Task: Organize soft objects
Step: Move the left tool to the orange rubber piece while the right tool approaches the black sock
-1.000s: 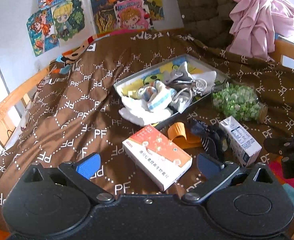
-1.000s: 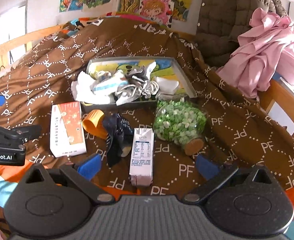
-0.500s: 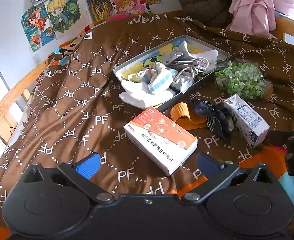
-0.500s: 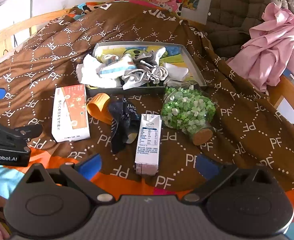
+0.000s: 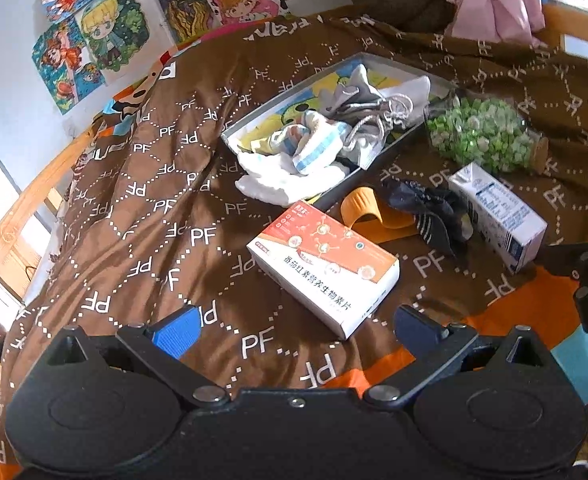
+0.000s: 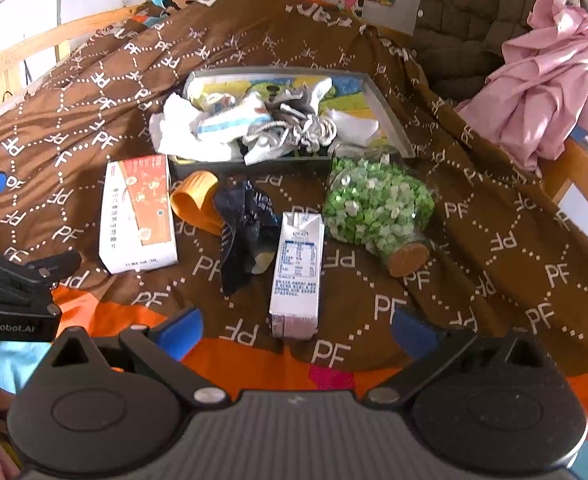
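Dark sock (image 6: 245, 236) is my likely target: it lies loose on the blanket (image 5: 141, 216), ahead of my right gripper (image 6: 296, 330), between the orange band (image 6: 195, 202) and the carton (image 6: 297, 268), touching both. Right gripper spread wide, empty, low over the blanket's near edge. Left gripper (image 5: 294, 326) likewise spread, empty, with the box (image 5: 326, 264) just ahead of it.

Risks as I judge them:
- Carton stands just beside the sock; a wide approach could clip it or pinch it along with the cloth.
- Sock drapes over the band's end; lifting may drag the band along.
- Blanket is soft; a deep pinch could catch it too.
- Jar (image 6: 378, 208) lies on its side near the carton; a nudge might roll it.

Sock's look: crumpled, navy-black, pale stripes at one end, limp. Tray (image 6: 390, 120) beyond it already holds white and striped cloth and a grey piece with cord; one white piece hangs over the near-left rim.
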`<state>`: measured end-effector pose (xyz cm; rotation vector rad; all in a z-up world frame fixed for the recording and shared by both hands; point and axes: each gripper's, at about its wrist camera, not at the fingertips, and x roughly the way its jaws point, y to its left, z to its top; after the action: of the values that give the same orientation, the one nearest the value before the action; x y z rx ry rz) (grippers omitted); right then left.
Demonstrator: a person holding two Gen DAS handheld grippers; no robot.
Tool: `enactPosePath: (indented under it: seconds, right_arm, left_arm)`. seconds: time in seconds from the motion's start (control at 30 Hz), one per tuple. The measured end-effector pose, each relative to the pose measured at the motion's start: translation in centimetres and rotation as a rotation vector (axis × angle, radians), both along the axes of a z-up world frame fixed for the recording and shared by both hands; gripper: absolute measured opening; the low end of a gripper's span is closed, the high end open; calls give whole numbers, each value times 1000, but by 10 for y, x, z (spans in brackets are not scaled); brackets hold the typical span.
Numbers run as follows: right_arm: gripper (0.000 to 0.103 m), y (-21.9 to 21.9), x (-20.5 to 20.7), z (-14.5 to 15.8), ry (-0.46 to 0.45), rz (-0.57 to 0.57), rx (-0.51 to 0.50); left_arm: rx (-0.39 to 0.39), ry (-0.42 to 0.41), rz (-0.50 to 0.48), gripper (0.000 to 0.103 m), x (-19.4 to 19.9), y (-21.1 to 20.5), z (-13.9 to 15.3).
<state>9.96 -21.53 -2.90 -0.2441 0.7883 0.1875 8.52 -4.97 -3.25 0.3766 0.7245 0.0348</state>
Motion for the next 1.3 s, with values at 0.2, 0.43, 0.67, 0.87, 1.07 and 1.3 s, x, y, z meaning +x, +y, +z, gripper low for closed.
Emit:
enactPosePath:
  seconds: [0.2,0.43,0.67,0.87,1.07,1.3]
  right_arm:
    - [103,-5,10,-8,69,-27,27]
    - [103,-24,22,-12,118,-113,108]
    - [103,-30,32,-15,137,-135,126]
    - [103,-29,43,-18,123,-130,100]
    - [103,-22,53,-16,18,-25,9]
    - [103,-10,65,-15,-43,102,-21]
  left_arm:
    - [165,-6,-80,102,8,-15,-10]
    - [327,-47,-181,102,15,-30,-20]
    - [436,-99,-248,102,25,-37,-26]
    - [452,-106,-293,102,38,-36,-31]
    - [417,-95,-306,102,56,-29,-33]
    - [406,-92,-317,102,75,-23,-38]
